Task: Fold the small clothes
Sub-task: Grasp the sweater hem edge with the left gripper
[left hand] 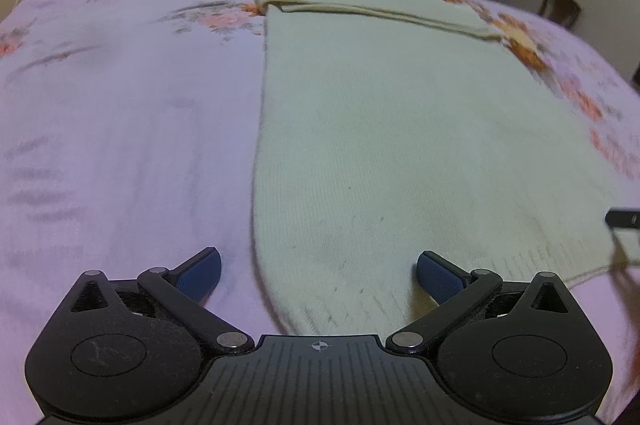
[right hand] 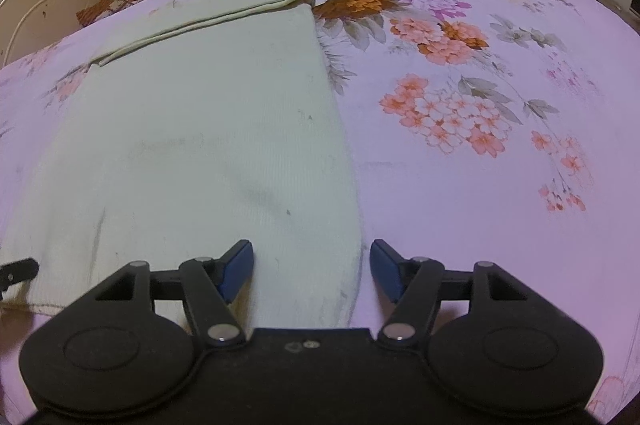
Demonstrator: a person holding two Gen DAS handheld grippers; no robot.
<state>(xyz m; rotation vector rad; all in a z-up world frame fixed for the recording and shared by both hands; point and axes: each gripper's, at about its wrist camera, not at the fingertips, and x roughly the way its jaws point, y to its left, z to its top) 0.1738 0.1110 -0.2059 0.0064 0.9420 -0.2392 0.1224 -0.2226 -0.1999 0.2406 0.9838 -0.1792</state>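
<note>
the bed point(right hand: 500, 185), under its pink floral sheet, fills both views. the garment point(left hand: 380, 145), a pale cream knit, lies flat on it, running away from you, with its far end already turned over into a thick band point(left hand: 360, 5). the near hem sits just under both tools, so it looks as if the next fold is the near end going up toward that band.

to do it well, take both near corners at once and at the same depth, so the hem lifts level. pinch all the layers, not only the top one, and catch none of the sheet. carry the hem straight up the middle line, keep the side edges stacked on each other, and lay it down square against the band before you let go.

your left gripper point(left hand: 318, 275) has its jaws spread wide and holds nothing. the left corner of the hem lies between the pads; one pad is over the sheet, the other over the knit.

your right gripper point(right hand: 311, 271) is also released, its jaws less wide, and grips nothing. the right edge of the garment runs between its pads, with no pad pressing on it as far as you can tell.
</note>
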